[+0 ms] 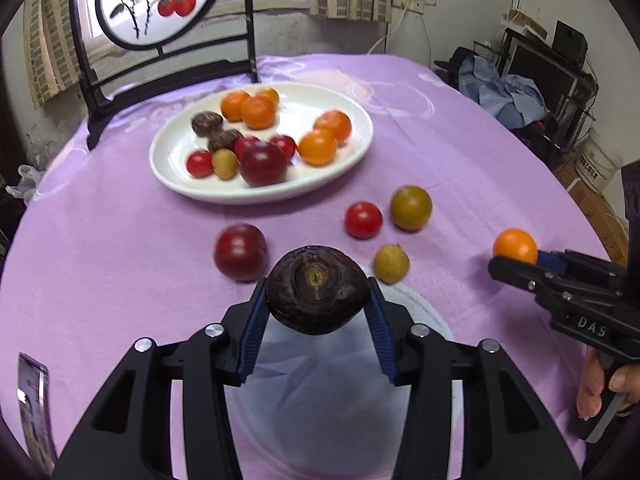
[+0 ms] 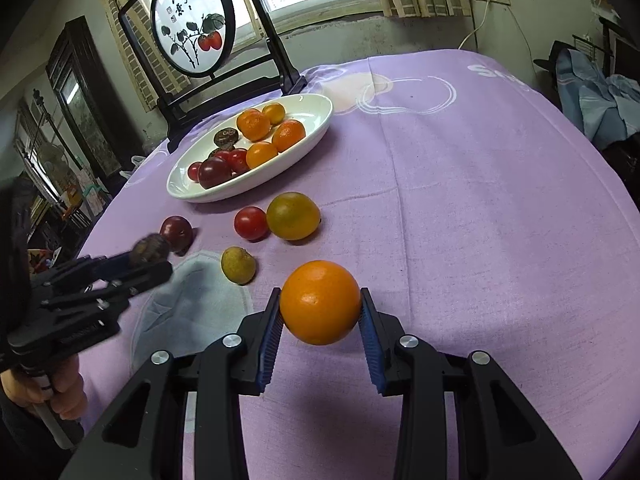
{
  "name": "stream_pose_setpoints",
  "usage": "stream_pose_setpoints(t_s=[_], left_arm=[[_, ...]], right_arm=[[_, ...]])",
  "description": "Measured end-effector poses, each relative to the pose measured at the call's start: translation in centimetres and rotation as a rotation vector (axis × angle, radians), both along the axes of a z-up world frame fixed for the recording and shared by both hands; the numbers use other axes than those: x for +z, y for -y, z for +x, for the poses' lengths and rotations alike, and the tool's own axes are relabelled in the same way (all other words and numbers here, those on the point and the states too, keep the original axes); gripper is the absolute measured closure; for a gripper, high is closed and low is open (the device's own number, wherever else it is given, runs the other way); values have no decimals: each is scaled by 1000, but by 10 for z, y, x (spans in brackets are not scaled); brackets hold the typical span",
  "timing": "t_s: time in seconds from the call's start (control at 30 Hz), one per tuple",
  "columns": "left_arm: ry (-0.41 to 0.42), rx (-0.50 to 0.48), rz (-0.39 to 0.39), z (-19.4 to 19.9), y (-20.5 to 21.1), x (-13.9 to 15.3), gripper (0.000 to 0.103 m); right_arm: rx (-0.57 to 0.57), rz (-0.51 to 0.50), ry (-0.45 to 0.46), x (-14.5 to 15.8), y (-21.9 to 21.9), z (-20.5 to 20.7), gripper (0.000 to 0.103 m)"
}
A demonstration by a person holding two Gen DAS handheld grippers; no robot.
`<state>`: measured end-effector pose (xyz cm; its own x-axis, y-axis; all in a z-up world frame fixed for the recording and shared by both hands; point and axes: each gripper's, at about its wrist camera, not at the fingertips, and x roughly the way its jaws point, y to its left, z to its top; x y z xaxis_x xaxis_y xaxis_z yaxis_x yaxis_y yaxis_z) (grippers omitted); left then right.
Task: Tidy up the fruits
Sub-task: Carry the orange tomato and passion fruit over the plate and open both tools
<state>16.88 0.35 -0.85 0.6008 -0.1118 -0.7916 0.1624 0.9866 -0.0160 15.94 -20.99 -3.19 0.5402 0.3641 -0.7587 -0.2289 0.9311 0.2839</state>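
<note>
Bare purple tabletop (image 2: 480, 200) toward right edge. Left gripper (image 1: 318, 300) jaws clamped on dark wrinkled fruit (image 1: 316, 294); right gripper (image 2: 320, 312) jaws clamped on orange (image 2: 320, 300).

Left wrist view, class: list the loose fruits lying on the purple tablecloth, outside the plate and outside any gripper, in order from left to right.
Dark red plum → red tomato → small yellow-green fruit → larger green-orange fruit.
</note>
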Motion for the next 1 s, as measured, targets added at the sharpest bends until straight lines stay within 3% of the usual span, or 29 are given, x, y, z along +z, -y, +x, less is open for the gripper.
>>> stream_pose_setpoints(t_s=[0.13,0.33,0.57,0.73,0.83,0.9,1.0], left_arm=[[46,28,0,15,-17,22,57],[90,101,-10,65,-38,41,57],[20,215,-44,134,-58,20,57],[-10,268,-49,161,-73,6,57],[-33,305,-48,169,-77,-5,56],[-18,347,-34,167,-77,-9,48],[3,382,-66,161,-80,-8,25]], right_arm=[[0,-12,49,17,-8,3,65],[19,-30,133,53,-37,51,65],[90,-53,137,49,-99,128,66],[109,-92,118,36,-128,163,65],[99,-67,82,28,-131,175,64],[98,-34,71,26,-130,176,47],[58,-32,93,28,-121,172,45]])
